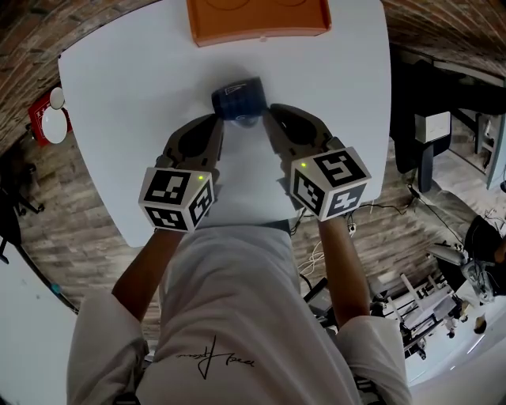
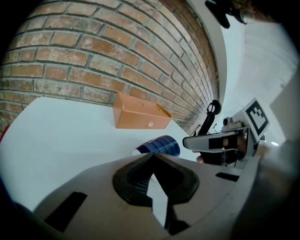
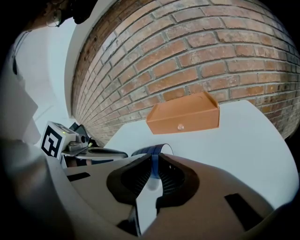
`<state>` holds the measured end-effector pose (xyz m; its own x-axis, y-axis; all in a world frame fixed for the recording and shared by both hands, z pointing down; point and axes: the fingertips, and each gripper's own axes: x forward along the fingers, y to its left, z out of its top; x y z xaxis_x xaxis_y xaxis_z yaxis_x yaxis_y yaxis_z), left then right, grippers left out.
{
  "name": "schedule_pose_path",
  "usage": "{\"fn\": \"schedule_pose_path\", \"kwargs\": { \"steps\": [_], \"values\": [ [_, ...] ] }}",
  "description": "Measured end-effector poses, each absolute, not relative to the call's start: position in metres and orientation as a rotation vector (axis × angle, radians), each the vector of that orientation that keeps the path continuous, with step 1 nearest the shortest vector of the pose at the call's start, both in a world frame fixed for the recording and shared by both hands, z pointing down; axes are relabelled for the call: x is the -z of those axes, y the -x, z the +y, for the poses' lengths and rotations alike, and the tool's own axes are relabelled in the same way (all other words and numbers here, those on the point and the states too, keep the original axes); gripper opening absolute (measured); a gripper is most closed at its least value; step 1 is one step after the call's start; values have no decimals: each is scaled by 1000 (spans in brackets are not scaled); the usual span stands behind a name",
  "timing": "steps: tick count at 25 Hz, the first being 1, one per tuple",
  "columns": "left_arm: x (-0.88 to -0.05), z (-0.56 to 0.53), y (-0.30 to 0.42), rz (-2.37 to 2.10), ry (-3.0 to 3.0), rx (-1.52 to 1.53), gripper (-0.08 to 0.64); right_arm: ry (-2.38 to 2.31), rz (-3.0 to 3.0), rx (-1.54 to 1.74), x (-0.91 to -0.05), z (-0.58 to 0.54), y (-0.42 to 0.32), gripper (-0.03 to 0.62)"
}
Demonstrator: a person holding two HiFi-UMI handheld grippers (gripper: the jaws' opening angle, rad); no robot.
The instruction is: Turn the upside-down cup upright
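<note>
**Cup tipped on its side, held at the rim by the right gripper**

Cup (image 1: 236, 98) lies at the middle of the white table (image 1: 332, 71), near the orange box (image 1: 257, 20) that stands at the far edge. It is neither inverted nor upright: its dark blue wall runs roughly level. The pictures do not settle whether its side touches the tabletop.

The right gripper (image 1: 267, 112) has its 2 jaws closed on the cup's thin wall. In the right gripper view the blue rim (image 3: 149, 151) stands edge-on between the ribbed pads, with the pale interior showing beside it. The left gripper (image 1: 215, 121) lies just beside the cup on the other side. In the left gripper view its jaws meet at the tips with nothing between them, and the cup (image 2: 161, 145) lies just beyond them.

Judged from this pose, the step in hand is the rotation itself, about halfway done. The next move would call for a further roll of the right wrist until the mouth faces up. The base would then need setting flat on the table before the jaws part. The wall looks thin and ribbed, so it may well flex under a hard pinch.
</note>
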<state>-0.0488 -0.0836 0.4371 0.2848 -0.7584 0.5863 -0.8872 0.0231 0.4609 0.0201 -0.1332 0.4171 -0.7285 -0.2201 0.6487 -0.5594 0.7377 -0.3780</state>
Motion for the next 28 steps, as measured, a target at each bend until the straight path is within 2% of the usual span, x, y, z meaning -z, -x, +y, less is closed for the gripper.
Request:
{"fn": "schedule_pose_path", "kwargs": {
  "steps": [28],
  "values": [
    [-441, -92, 52, -1514, -1766, -226, 9, -448, -2359, -837, -431, -132, -14, 23]
  ]
}}
